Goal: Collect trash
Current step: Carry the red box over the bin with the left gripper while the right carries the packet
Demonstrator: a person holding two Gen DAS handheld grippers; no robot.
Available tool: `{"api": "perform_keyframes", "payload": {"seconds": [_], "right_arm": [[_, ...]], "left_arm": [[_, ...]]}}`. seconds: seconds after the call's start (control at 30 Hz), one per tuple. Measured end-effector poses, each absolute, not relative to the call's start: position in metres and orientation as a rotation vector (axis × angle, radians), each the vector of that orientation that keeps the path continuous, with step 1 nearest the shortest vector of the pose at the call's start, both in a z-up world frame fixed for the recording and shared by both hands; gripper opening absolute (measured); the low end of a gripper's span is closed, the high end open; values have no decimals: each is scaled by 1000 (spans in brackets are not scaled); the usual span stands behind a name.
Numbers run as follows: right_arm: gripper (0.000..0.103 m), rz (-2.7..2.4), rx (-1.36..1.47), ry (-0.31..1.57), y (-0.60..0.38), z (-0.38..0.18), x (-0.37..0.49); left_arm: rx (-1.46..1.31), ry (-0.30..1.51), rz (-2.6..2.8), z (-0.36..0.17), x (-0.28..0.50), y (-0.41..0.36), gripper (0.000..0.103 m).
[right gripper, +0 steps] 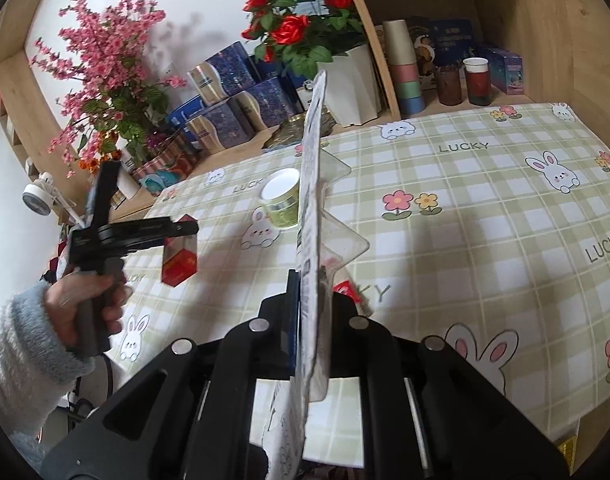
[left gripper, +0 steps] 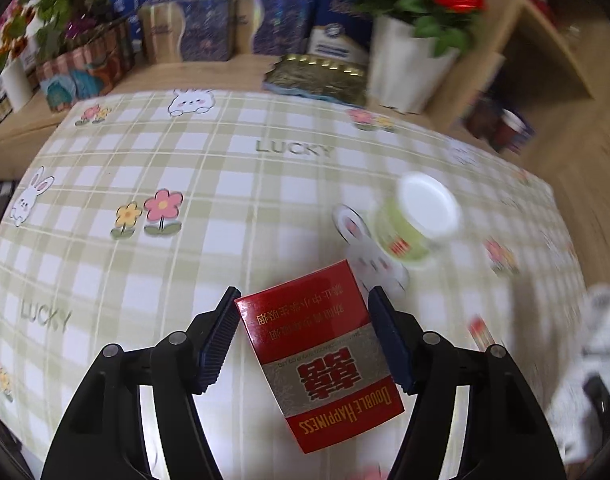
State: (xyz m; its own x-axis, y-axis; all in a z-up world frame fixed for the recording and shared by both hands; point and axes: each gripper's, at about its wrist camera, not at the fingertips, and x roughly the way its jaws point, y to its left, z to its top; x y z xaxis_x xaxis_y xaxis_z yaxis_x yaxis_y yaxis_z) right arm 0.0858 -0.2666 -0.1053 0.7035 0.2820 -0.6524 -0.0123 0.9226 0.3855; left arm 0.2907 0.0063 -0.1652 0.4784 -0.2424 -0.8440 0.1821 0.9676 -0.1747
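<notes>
**Red pack between the left jaws, bag pinched in the right**

In the right wrist view we saw the person's left hand at the lower left of the frame, wrapped around the grey handle below a fluffy pale sleeve. It held the left gripper above the checked tablecloth, fingers reaching toward the centre of the frame. The red cigarette pack hung from those fingers, off the cloth.

The left wrist view showed what that side view could not. At lower centre, the left gripper had its jaws fairly wide around the red cigarette pack, which sat tilted. The left pad touched the pack's upper corner and the right pad lay along its edge. How firmly they pressed we could not tell.

The right gripper filled the bottom of its own view, jaws nearly together and clamped on a thin plastic bag, which stood edge-on up the middle of the frame.

A green paper cup lay tipped on the cloth at centre left, white inside toward the camera. In the left view the green paper cup sat blurred at centre right. Only the right view showed the stacked cups on the shelf at upper right.
</notes>
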Motion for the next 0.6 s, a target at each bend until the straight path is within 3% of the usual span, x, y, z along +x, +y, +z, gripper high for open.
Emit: {"api": "perform_keyframes", "payload": {"seconds": [0.3,0.6], "right_arm": [[12,197,362,785,-246,-92,38],[12,201,345,793,-233,-92,-9]], "left_arm": [[-55,1009,-420,-130,164,5,63],[-31,1040,-504,-148,66,-5,62]]}}
